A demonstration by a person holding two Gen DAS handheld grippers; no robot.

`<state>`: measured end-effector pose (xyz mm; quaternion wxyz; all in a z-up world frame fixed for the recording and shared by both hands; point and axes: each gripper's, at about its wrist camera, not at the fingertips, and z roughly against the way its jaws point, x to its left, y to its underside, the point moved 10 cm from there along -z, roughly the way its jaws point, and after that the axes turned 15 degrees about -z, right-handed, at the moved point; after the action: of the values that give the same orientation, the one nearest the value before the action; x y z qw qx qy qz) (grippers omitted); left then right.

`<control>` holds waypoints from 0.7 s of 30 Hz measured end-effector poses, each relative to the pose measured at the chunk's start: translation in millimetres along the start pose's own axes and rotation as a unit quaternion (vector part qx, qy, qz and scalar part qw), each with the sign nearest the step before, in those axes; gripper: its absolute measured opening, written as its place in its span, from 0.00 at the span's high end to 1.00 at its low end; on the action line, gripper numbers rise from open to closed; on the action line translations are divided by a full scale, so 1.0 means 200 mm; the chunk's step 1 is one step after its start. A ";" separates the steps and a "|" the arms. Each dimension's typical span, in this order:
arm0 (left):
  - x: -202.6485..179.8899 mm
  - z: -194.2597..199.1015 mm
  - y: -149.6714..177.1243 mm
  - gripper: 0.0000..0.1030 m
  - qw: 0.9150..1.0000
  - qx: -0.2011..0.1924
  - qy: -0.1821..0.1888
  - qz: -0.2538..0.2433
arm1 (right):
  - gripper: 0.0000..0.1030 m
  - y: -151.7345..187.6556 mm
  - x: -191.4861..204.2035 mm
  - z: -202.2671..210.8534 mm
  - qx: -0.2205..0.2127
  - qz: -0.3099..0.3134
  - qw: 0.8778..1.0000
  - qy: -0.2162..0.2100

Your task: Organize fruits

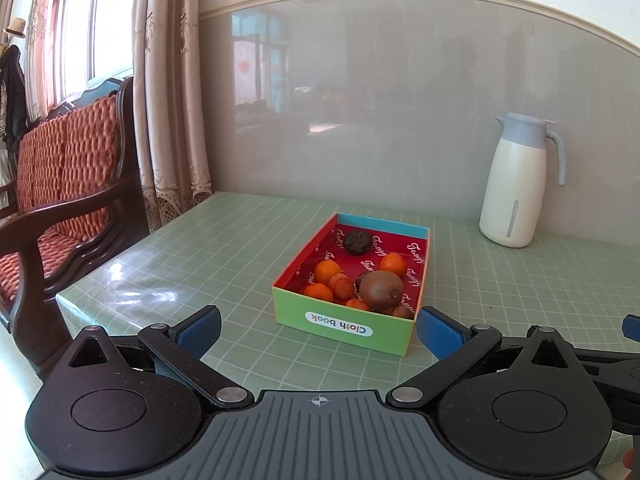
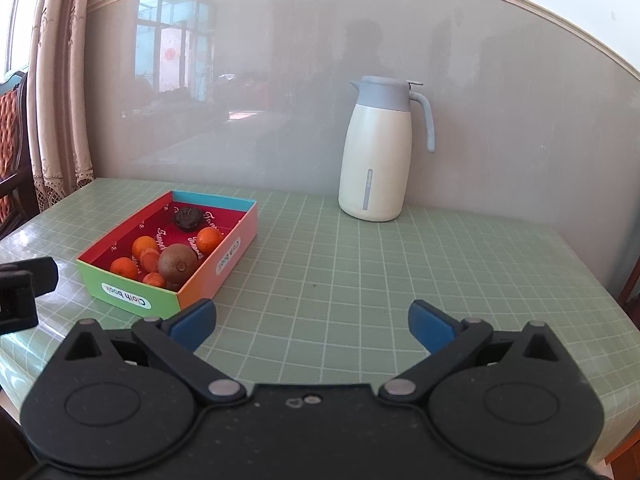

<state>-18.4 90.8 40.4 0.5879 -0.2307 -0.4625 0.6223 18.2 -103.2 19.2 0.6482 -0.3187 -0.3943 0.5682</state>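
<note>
Left gripper (image 1: 318, 330) wide, empty, just short of box (image 1: 343, 326) near wall.
Fruit all inside box: oranges (image 1: 327, 271), kiwi (image 1: 381, 291), dark fruit (image 1: 357, 242). None loose on table (image 2: 360, 280), so task looks near done.
Right gripper (image 2: 312, 322) wide, empty, over bare table right of box.
Jug (image 2: 376, 152) by wall, well apart.

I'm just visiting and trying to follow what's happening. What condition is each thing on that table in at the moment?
Left gripper: open, empty, facing the box.
Right gripper: open, empty, over bare tablecloth.
Box: lidless, upright, holding fruit.
Kiwi: lying in the box, near end.
Oranges: loose in the box around the kiwi.
Dark fruit: alone at the far end.
Jug: upright, lid closed.
</note>
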 end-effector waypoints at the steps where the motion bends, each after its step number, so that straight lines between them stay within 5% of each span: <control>1: 0.00 0.00 0.00 0.00 1.000 0.000 0.000 0.000 | 0.00 0.00 0.00 0.00 0.001 -0.001 1.000 0.000; 21: 0.01 0.01 -0.01 0.00 1.000 -0.004 -0.001 0.003 | 0.00 0.00 0.00 0.00 0.002 -0.001 1.000 -0.004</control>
<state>-19.4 91.8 42.5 0.5851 -0.2336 -0.4646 0.6222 18.2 -102.7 18.6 0.6482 -0.3144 -0.3959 0.5694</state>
